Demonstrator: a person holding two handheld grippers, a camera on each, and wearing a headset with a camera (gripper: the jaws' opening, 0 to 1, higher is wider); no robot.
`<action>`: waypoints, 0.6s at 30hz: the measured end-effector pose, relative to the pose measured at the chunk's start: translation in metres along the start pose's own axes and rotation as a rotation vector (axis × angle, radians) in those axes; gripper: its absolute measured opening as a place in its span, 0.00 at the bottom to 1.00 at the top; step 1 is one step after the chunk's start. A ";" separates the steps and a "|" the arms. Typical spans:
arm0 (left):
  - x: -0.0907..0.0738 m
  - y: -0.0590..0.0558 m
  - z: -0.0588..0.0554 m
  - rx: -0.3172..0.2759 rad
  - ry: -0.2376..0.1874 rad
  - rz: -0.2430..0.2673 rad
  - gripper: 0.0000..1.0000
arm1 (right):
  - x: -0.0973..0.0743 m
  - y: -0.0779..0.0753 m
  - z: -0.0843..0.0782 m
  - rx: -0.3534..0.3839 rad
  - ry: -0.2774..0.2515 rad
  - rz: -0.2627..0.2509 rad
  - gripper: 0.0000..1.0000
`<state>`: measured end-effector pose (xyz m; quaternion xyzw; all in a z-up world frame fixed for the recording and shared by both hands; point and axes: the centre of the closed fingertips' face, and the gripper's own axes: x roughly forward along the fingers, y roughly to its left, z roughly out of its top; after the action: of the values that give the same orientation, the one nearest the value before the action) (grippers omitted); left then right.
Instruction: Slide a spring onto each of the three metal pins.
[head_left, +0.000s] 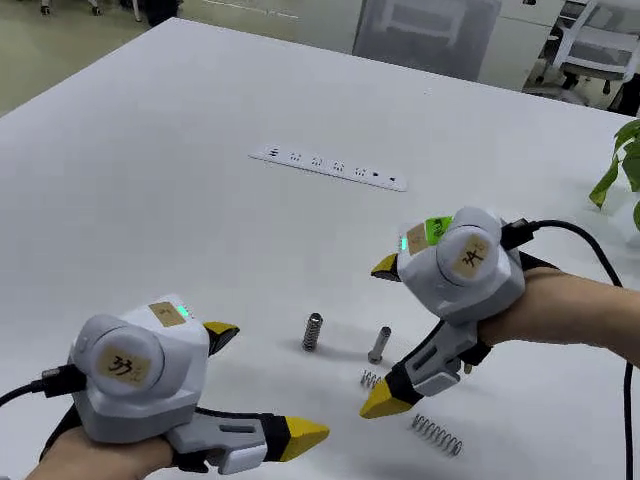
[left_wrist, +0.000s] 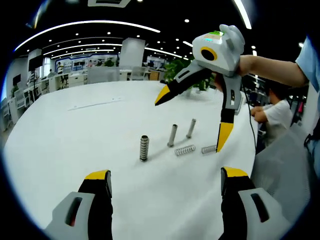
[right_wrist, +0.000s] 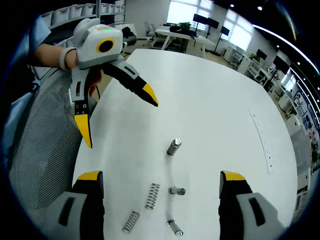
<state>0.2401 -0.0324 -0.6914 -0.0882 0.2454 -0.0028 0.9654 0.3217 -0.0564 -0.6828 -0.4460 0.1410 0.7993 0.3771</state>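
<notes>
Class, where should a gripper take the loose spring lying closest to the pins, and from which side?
Probably at mid-length, from above, jaws across the coils: the spring lies flat on the table, its long sides free.

We are looking at a bright, evenly lit scene. In the head view the white table (head_left: 150, 150) is taking soft light from above, and a pin (head_left: 379, 343) standing on the table is casting only a short, faint shadow. Things on the table are looking sharp, while the chairs (head_left: 590, 40) beyond its far edge are looking slightly soft. In the left gripper view, ceiling strips (left_wrist: 90, 24) above the table are glowing and bending into arcs. In the right gripper view, windows (right_wrist: 182, 12) beyond the table are blowing out to white, and the table's edge is curving strongly.
</notes>
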 end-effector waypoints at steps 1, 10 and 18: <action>0.000 0.000 0.000 0.003 0.003 -0.002 0.92 | -0.002 0.000 -0.002 0.013 -0.006 -0.007 0.98; 0.002 -0.001 0.006 0.039 -0.003 -0.029 0.91 | -0.024 0.010 -0.039 0.150 -0.056 -0.095 0.97; 0.004 -0.002 0.002 0.061 0.004 -0.048 0.90 | -0.047 0.022 -0.064 0.236 -0.071 -0.161 0.97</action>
<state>0.2443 -0.0339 -0.6908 -0.0645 0.2452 -0.0336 0.9667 0.3589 -0.1296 -0.6829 -0.3798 0.1845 0.7596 0.4947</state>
